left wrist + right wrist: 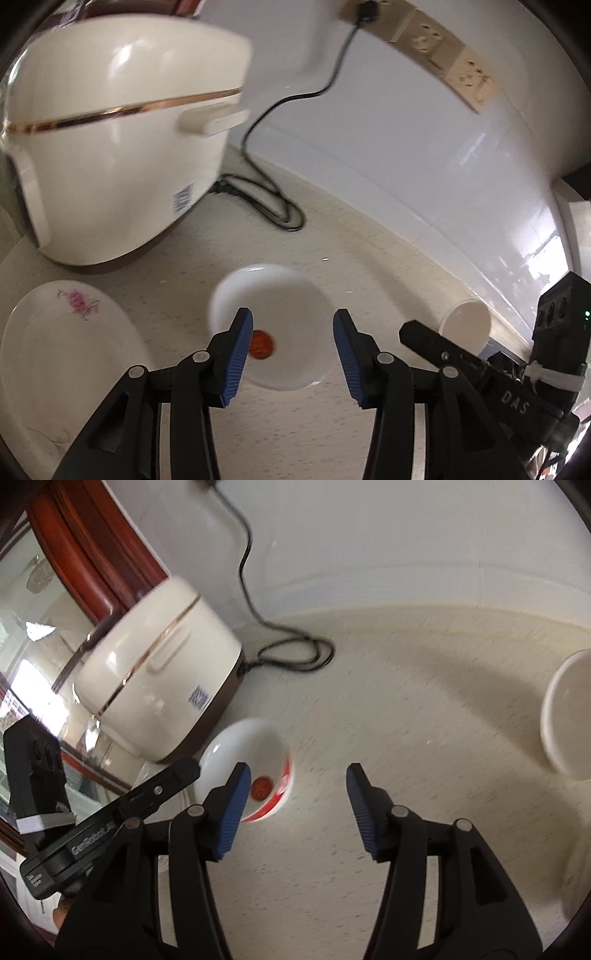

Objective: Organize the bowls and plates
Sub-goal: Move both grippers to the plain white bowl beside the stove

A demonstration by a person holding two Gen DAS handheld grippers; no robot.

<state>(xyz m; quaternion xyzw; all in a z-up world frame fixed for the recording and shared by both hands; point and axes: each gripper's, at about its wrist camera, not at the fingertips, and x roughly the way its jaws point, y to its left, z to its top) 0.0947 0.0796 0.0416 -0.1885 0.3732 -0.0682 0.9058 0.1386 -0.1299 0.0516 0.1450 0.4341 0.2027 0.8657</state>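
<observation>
Left claw (pixel 293 328) agape, bowl (pixel 273 325) beneath

Both claws are black plastic linkages with round silver pivot pins and ribbed blue pads. The left claw (pixel 293 334) looks the same as the right claw (pixel 298 790), whose side bears white lettering and a white strap.

Right tongs (pixel 297 805) open above the counter (pixel 424 709).
Red-banded bowl (pixel 247 768) at ten o'clock, touching neither pad; rice cooker (pixel 159 686) beyond it.
</observation>
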